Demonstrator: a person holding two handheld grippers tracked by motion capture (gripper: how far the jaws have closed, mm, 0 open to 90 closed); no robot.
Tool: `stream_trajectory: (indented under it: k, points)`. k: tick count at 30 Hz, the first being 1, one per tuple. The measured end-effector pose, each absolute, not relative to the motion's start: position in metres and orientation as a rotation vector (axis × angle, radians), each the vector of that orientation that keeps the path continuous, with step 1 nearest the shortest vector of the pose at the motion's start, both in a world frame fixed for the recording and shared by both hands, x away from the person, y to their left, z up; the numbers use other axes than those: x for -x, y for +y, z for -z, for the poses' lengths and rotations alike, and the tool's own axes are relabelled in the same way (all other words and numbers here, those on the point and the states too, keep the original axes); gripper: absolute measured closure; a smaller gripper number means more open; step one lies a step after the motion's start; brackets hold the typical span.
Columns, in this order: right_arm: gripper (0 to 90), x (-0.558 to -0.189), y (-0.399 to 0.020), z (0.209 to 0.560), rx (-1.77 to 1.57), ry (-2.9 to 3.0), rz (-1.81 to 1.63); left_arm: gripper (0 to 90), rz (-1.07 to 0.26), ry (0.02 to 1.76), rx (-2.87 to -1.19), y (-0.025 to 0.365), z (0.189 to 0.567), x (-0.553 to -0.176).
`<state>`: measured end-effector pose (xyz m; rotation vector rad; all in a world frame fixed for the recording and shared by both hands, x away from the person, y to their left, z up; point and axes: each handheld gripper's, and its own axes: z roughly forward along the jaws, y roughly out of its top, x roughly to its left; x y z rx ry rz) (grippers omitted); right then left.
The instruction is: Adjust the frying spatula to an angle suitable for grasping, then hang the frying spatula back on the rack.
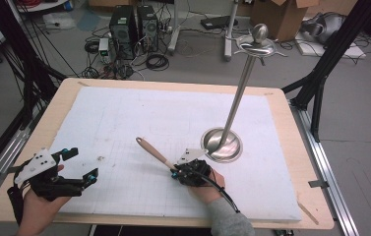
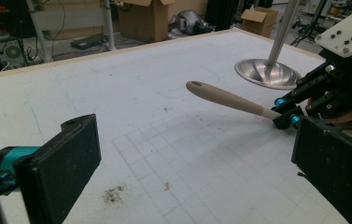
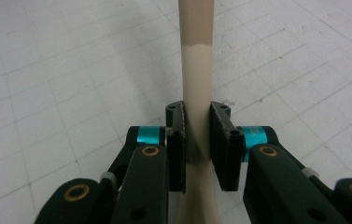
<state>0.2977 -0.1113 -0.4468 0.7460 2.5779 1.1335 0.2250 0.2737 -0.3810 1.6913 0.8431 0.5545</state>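
While the left gripper (image 1: pixel 75 167) rests with jaws spread and empty at the table's (image 1: pixel 281 98) left edge in the high view, the right gripper (image 1: pixel 175 173) pinches a spatula (image 1: pixel 154 153), apparently tilted off the mat (image 1: pixel 139 113), near the stand (image 1: pixel 222 143). Left gripper view: handle (image 2: pixel 225 99) raised. Right gripper view: pads (image 3: pixel 176 140) clamp the handle (image 3: pixel 197 88).

Spatula (image 3: pixel 197 70) head hidden below the right hand-held gripper (image 3: pixel 197 144), handle end cut off at top edge
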Motion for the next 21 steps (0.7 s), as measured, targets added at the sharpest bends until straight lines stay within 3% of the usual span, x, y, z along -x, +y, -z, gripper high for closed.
stream_trajectory:
  k: [21]
  points:
    - [78.0,-0.2942,-0.1207,0.4370,-0.736,2.543,-1.212,1.8,-0.554,0.842,-1.691,0.2741,0.3808,-0.2256]
